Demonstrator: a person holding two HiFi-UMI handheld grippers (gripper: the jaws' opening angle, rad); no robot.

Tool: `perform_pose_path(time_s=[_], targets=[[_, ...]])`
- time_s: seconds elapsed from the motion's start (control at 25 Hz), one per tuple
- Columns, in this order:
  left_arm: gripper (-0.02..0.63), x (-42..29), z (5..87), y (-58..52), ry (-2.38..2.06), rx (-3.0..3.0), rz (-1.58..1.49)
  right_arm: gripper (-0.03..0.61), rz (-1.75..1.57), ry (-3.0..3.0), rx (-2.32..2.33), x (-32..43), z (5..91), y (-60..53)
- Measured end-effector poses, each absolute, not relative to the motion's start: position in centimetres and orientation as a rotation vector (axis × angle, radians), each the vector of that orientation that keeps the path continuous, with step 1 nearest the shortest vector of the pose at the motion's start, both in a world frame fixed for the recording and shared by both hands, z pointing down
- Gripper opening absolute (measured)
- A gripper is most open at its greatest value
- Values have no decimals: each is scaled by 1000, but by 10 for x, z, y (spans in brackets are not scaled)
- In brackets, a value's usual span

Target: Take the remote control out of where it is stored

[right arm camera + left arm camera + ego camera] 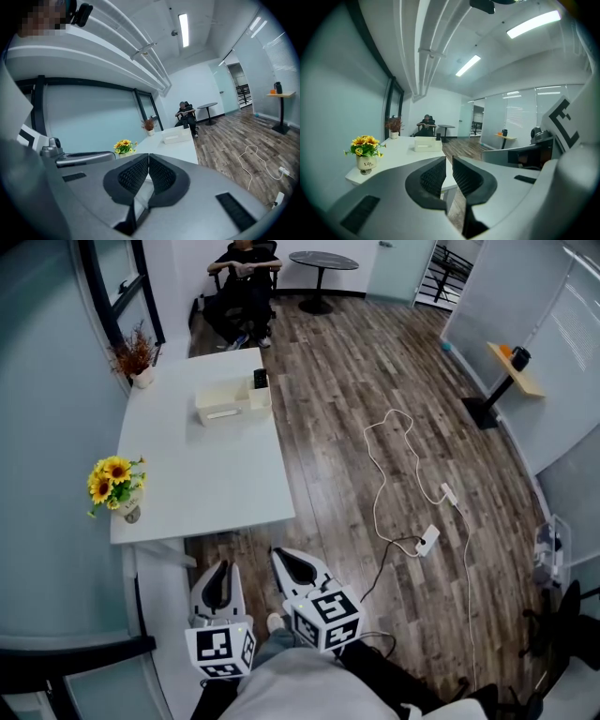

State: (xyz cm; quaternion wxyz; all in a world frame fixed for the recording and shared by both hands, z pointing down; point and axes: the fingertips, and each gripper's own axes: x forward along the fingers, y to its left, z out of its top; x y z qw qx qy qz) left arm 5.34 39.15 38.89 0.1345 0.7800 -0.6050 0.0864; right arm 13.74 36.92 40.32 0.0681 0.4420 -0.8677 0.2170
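Office room with a wood-plank floor [375,381] and a long white table [216,474] hard against the pale left wall. At the table's far end, a cream organiser box [225,404]. Upright in its right-hand end compartment, a slim dark remote control [260,379], top poking above the rim. Well apart from both grippers, untouched.

Down at the near end of the table, a bunch of sunflowers [114,486] in a small pale pot [365,162], with lettering on the pot that looks like "Life", too small to be sure. At the far corner, a reddish dried plant [136,360] in a white pot.

Beyond the table, a person [246,282] in dark clothes seated in a chair, beside a round dark table [322,261]. Out on the floor, a white cable [394,474] looping down to a power strip [428,540].

Now the tools. Left gripper [217,568] held low, short of the table's near edge, ribbed black pads a sliver apart in its own view [449,161], with nothing between them, only table showing through the slit. Right gripper [291,563] just beside it, pads pressed tip to tip [148,157], closed on nothing. No readable text on the marker cubes, only black-and-white square patterns.
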Motion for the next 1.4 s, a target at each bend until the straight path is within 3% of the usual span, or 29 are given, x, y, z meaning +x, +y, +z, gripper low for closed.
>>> perform_pose_path(time_s=[0.76,1.4], targets=[[48,24,406,356,-1716,2219,174,6,649,-2568,1371,118,420,328],[48,37,397,217,-1759,2213,198,6,681,-2618,1311,122,414,187]])
